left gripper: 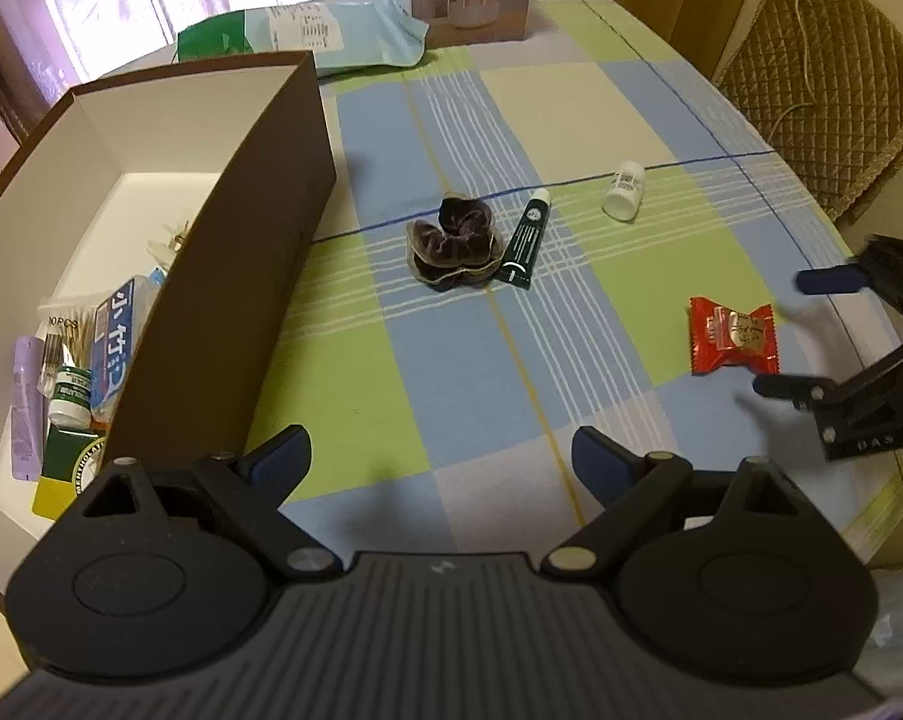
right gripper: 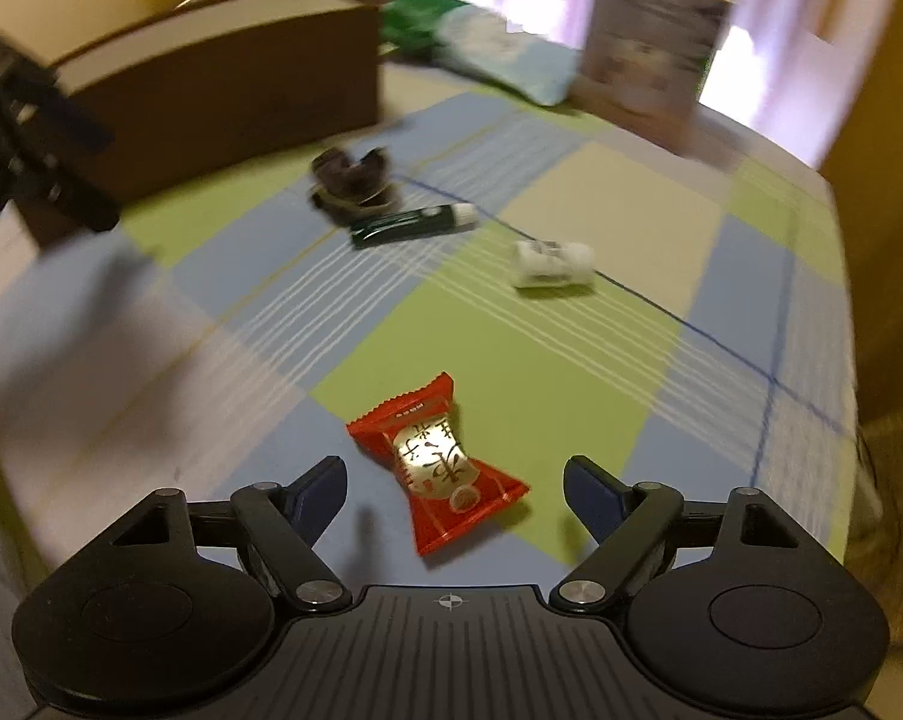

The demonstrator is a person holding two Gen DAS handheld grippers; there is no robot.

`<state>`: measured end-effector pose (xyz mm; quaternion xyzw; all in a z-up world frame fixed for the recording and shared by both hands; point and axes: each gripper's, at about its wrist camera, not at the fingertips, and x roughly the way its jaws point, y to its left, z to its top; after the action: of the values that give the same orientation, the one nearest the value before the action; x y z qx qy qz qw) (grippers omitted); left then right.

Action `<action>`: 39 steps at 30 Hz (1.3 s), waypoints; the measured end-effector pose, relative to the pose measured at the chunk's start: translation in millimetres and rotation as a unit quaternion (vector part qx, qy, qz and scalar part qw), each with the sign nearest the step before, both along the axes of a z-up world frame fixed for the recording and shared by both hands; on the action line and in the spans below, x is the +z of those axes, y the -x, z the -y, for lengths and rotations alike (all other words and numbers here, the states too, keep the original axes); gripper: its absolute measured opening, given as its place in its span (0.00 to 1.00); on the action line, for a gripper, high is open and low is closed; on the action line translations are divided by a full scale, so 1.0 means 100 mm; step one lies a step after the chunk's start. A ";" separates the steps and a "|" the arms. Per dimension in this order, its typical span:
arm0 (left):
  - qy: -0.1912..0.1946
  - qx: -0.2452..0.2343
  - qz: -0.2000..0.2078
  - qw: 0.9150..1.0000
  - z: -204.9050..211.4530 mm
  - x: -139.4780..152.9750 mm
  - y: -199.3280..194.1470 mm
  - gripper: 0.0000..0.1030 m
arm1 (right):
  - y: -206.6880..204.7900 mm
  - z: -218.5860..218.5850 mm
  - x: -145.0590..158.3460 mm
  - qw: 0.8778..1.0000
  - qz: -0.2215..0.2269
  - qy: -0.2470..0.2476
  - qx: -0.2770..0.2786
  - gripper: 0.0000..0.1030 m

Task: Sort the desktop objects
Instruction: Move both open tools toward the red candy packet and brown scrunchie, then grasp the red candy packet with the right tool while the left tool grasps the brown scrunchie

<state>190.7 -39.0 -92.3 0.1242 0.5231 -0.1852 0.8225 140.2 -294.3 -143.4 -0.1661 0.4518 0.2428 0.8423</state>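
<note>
Right now, the step in hand: picking up the snack packet to go in the box.
Snack: the red, crinkle-ended foil snack packet (right gripper: 436, 463) is lying flat on a green square of the checked tablecloth (right gripper: 571, 348), well apart from the box.
Right gripper (right gripper: 454, 495): it is standing spread, jaws either side of the packet, pads not touching it.
Grip advice: closing across the puffy middle, not the thin crimped ends, looks safest.
Left gripper (left gripper: 439, 459): it is hanging spread and empty over bare cloth.
Destination: the brown cardboard box with white lining (left gripper: 259, 192) is sitting partly filled.
Waiting: a dark velvet scrunchie (left gripper: 454, 240), a dark green tube (left gripper: 529, 240) and a small white bottle (left gripper: 624, 190).
</note>
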 end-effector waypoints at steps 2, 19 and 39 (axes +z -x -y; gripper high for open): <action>-0.001 0.003 -0.004 1.000 0.01 -0.03 0.00 0.89 | -0.07 0.02 -0.04 1.000 -0.004 -0.001 0.029 0.83; 0.006 0.014 0.001 1.000 0.22 -0.35 -0.24 0.75 | -0.21 0.57 -0.18 0.991 -0.048 -0.043 -0.117 0.29; 0.029 0.065 0.003 0.997 0.61 -0.80 -1.27 0.55 | -0.29 0.78 -0.17 0.964 -0.046 -0.076 -0.253 0.29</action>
<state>317.6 -99.7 -172.1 0.0665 0.5216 -0.1460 0.8379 169.1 -372.5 -160.1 0.0290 0.4978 0.0631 0.8645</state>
